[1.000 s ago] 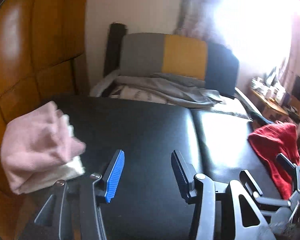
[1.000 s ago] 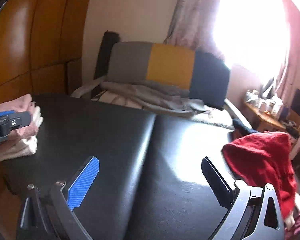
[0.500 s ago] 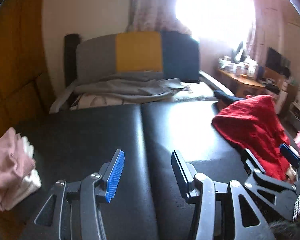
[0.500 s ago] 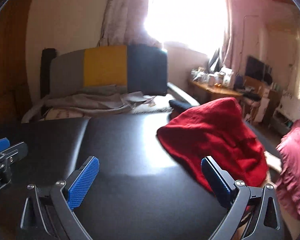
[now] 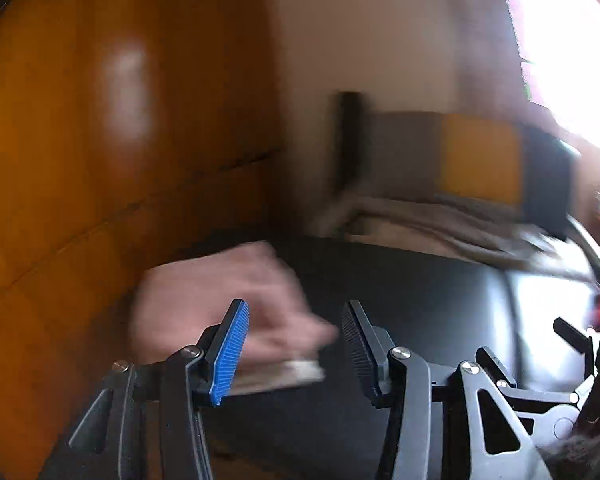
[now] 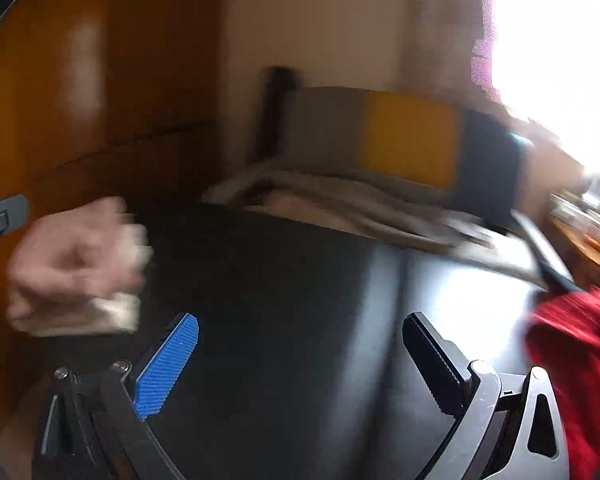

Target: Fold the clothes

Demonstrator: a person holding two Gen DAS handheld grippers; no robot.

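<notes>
Both views are motion-blurred. The left gripper (image 5: 294, 344) has its jaws apart with nothing between the pads; it hangs above the black padded surface (image 5: 420, 320), pointing toward the folded pink cloth stack (image 5: 220, 300). That stack lies at the left edge of the surface, next to the orange wooden panelling (image 5: 100, 140), with a paler folded layer visible under the pink one. The right gripper (image 6: 300, 356) is spread wide and empty, also over the black surface. In the right wrist view the pink stack (image 6: 76, 264) sits to the left, and the red garment (image 6: 572, 352) lies crumpled at the right edge of the surface, just beside the right finger; contact cannot be determined. Beyond the surface stands a grey, yellow and dark headboard (image 6: 400, 140) with grey bedding (image 6: 340, 200) below it
</notes>
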